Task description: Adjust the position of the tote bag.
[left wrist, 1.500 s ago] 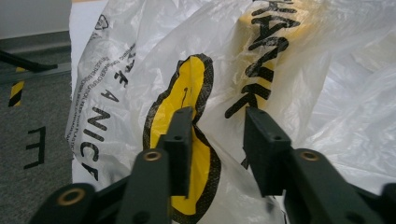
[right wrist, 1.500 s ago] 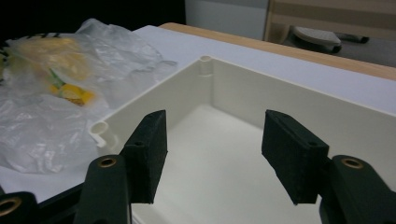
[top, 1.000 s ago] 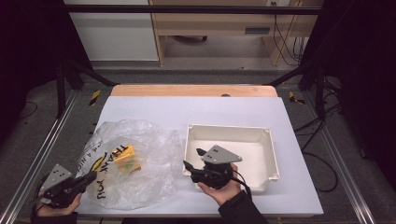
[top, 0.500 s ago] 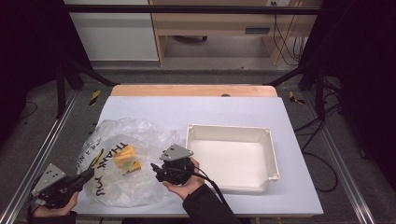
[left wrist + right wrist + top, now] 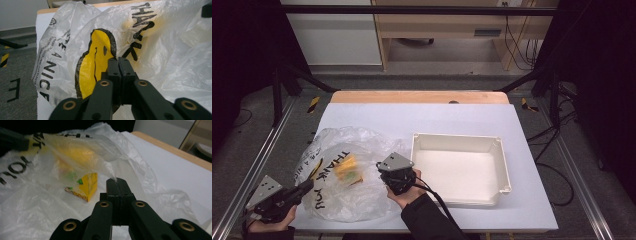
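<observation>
A crumpled clear plastic bag with a yellow smiley and black print lies on the white table's left half. Inside it is a yellow carton. My left gripper is at the bag's near left edge. Its jaws stand together on the film and have just been easing open a little, with film still between them. My right gripper is at the bag's right edge, beside the tray. Its jaws have closed, pinching a flap of the film.
A white, empty rectangular tray stands right of the bag. The table top has a wooden strip along its far edge. Metal rails run along both sides, with grey floor beyond. A cable trails from the right gripper.
My right gripper moved left from the tray's front left corner to the bag's right edge and closed on the film. The left gripper stayed put.
</observation>
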A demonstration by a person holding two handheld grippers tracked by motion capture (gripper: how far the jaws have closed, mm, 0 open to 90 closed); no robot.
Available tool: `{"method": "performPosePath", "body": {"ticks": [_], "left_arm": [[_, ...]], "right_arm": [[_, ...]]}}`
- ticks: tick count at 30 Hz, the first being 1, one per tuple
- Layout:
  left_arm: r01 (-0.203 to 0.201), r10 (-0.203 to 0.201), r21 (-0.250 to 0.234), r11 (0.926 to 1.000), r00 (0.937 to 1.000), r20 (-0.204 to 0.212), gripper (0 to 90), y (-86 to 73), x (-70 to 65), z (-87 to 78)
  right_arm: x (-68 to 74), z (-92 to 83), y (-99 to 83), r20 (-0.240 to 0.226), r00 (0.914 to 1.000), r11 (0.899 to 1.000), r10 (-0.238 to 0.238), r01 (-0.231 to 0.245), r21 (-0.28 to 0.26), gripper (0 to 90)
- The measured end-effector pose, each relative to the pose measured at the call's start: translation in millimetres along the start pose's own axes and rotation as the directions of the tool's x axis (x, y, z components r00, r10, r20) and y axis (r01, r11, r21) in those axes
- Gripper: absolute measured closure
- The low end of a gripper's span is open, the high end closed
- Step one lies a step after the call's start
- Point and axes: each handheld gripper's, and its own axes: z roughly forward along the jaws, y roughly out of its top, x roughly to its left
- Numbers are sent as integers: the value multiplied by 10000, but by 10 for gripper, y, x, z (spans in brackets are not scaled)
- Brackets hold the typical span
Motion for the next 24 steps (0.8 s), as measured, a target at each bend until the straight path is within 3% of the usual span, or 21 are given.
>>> {"method": "performPosePath", "body": {"ticks": [5, 9, 16, 24], "left_arm": [[82, -97, -374, 9993, 9992, -378, 565, 12, -16, -7], [74, -117, -775, 9970, 9984, -548, 447, 51, -50, -55], [-303, 211, -1326, 9907, 9973, -699, 395, 176, -214, -164], [-610, 522, -1521, 9865, 9968, -609, 380, 255, -416, -190]], "right_arm": [[46, -108, 228, -187, 9998, 9960, -57, 40, -889, 900], [98, -150, 406, -337, 9993, 9911, -159, 113, -1329, 900], [159, -132, 522, -446, 9988, 9884, -218, 149, -1511, 900], [205, -90, 540, -539, 9983, 9872, -214, 126, -1593, 900]]}}
